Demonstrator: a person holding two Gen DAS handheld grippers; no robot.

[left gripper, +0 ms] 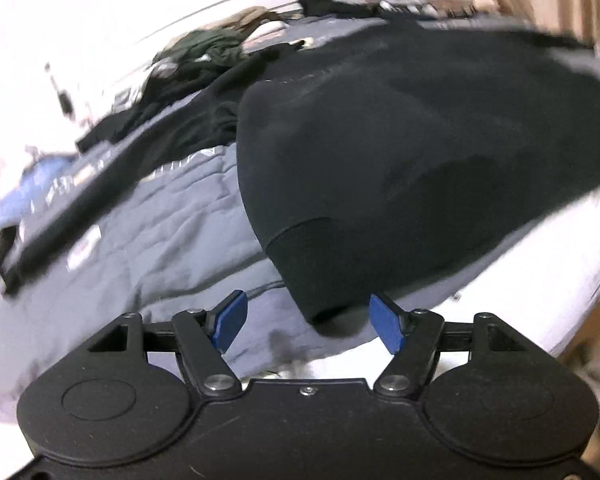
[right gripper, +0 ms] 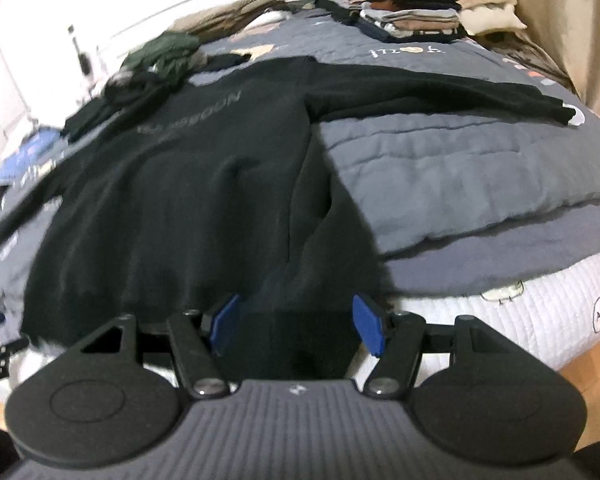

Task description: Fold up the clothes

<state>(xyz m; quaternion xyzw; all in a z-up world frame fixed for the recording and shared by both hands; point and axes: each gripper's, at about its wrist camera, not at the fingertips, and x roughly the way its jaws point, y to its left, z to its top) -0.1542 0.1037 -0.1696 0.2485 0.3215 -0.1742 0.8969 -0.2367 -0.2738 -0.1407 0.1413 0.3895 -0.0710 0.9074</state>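
Note:
A black sweatshirt [right gripper: 204, 168] with faint chest lettering lies flat on the grey quilt [right gripper: 440, 160], one sleeve [right gripper: 440, 96] stretched out to the right. In the right wrist view my right gripper [right gripper: 296, 326] stands open over the bed's near edge, and the sweatshirt's hem lies between its blue pads [right gripper: 367, 326]. In the left wrist view, which is blurred, the black sweatshirt [left gripper: 380, 152] fills the middle. My left gripper [left gripper: 308, 324] is open, with the ribbed hem corner [left gripper: 332, 304] lying between its pads [left gripper: 230, 322]; neither pad presses on the cloth.
A stack of folded clothes [right gripper: 412, 4] and beige pillows [right gripper: 488, 8] sit at the bed's far end. A crumpled green garment [right gripper: 164, 52] and other dark clothes lie far left. The white mattress side [right gripper: 500, 320] and wooden floor [right gripper: 588, 368] are at right, with a curtain [right gripper: 560, 20] beyond.

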